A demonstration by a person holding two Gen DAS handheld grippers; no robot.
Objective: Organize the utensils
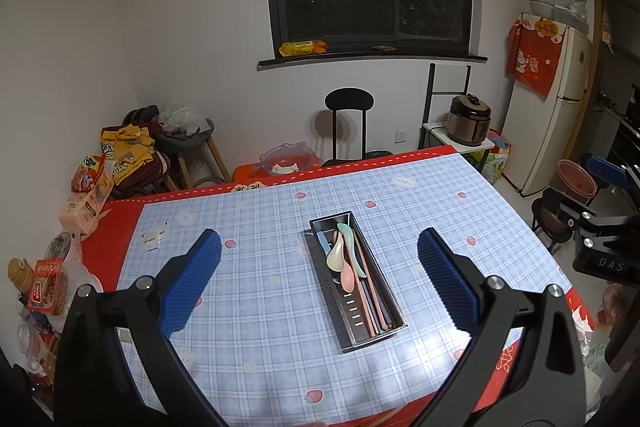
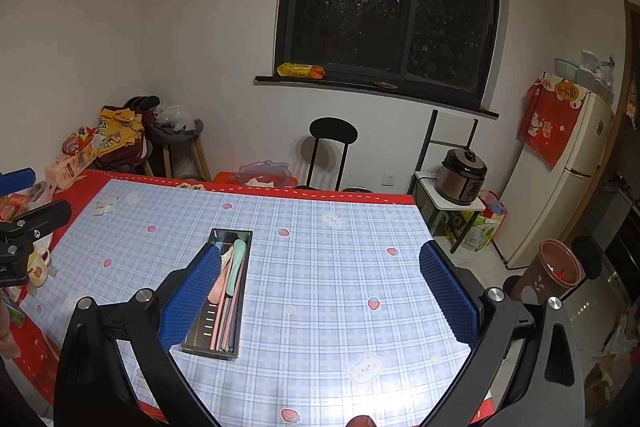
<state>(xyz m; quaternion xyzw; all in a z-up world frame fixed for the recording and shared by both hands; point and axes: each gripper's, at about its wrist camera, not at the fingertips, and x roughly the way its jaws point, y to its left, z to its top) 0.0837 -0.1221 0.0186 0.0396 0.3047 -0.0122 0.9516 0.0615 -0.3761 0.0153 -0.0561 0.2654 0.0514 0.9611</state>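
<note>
Right wrist view: spread, empty fingers [image 2: 208, 279] hide part of the tray [image 2: 240, 307]; left gripper [image 1: 320, 267] likewise wide, empty.

The utensil tray [image 1: 356, 337] looks like brushed metal with a dull sheen, its slotted floor catching light. The spoons [image 1: 344, 251] inside it seem smooth matt plastic in pastel tones, and the chopsticks [image 1: 374, 297] beside them look equally smooth. A glossy checked cloth [image 2: 340, 287] covers the desk, glaring white toward 6 o'clock. The left gripper [image 1: 320, 247] and right gripper [image 2: 320, 255] carry nubbed blue rubbery pads on matt black plastic jaws.
</note>
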